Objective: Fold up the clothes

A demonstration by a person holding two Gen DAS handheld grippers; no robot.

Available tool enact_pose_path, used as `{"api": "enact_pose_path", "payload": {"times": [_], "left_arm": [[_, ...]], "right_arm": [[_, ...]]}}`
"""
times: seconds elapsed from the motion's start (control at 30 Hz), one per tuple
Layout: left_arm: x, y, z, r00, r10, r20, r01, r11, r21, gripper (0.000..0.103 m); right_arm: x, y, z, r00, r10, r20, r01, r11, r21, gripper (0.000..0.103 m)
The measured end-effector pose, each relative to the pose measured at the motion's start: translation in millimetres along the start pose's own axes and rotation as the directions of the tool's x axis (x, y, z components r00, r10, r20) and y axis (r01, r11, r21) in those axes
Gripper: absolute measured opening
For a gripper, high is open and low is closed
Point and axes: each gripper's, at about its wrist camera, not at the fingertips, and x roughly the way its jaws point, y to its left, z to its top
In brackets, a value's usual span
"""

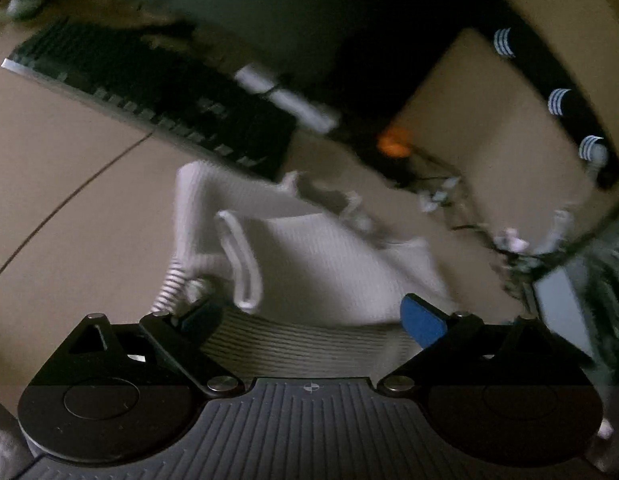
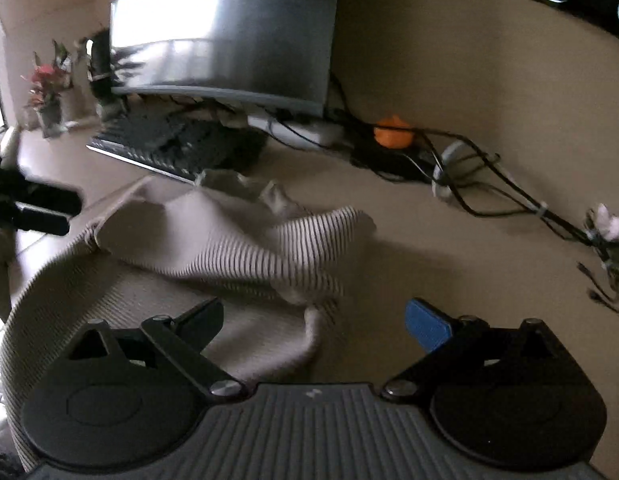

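A pale ribbed garment (image 1: 309, 256) with thin dark stripes lies crumpled on the beige desk (image 1: 69, 208), just in front of the keyboard. My left gripper (image 1: 309, 318) hangs over its near edge, jaws wide, the cloth lying below and between the fingers without being pinched. In the right wrist view the same garment (image 2: 229, 248) spreads from the left edge toward the middle, one striped fold raised. My right gripper (image 2: 315, 320) stands open at the garment's right end, its blue pad (image 2: 427, 326) over bare desk (image 2: 449, 264). Black fingers of the other gripper (image 2: 37, 208) show at the far left.
A black keyboard (image 2: 177, 148) and a monitor (image 2: 225, 36) stand behind the garment. An orange object (image 2: 391, 132) and a tangle of black cables (image 2: 489, 196) lie at the back right. A vase of red flowers (image 2: 47, 92) is at the back left.
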Motion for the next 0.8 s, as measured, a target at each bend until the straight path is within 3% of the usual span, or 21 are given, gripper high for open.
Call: {"api": "enact_pose_path", "payload": {"times": [0.07,0.13,0.23,0.3,0.4,0.5,0.57,0.67,0.8], "left_arm": [[23.4,7.5,4.5,0.997,0.035,-0.061,-0.037,0.999,-0.024,0.07],[45.6,12.3,6.6,0.992,0.059,-0.109,-0.063,0.997,-0.034,0.069],[55.8,6.2,9.5,0.994,0.078,-0.078,-0.076,0.997,0.035,0.066],[58.1,-2.7,9.6,0.992,0.12,-0.044,-0.115,0.988,0.104,0.044],[55.2,-5.3,8.1,0.991,0.133,-0.027,-0.128,0.981,0.148,0.027],[39.1,-12.4,6.8,0.993,0.12,-0.003,-0.117,0.976,0.183,0.022],[17.6,-20.7,10.4,0.995,0.091,0.051,-0.1,0.973,0.209,0.021],[-11.0,-31.1,17.0,0.983,0.084,0.164,-0.127,0.955,0.268,0.02],[-1.1,-11.9,11.7,0.965,0.185,0.183,-0.234,0.926,0.295,0.021]], "right_arm": [[-3.8,5.7,-0.7,1.0,-0.019,-0.006,0.019,1.0,0.016,0.098],[-7.8,12.1,-0.8,0.999,-0.035,-0.007,0.035,0.999,0.029,0.098],[-8.4,21.4,1.3,0.999,-0.049,-0.012,0.049,0.999,0.017,0.098],[-9.0,25.6,-0.2,0.998,-0.06,-0.02,0.06,0.998,0.005,0.098],[-5.4,28.2,-1.5,0.997,-0.071,-0.037,0.071,0.997,0.007,0.098],[-1.2,29.3,-1.4,0.995,-0.087,-0.05,0.087,0.996,0.011,0.098],[1.2,31.4,1.3,0.994,-0.094,-0.047,0.094,0.996,0.002,0.098],[1.0,35.4,10.3,0.995,-0.098,-0.017,0.098,0.995,-0.014,0.099],[7.4,46.1,23.2,0.996,-0.094,0.012,0.094,0.993,-0.069,0.099]]}}
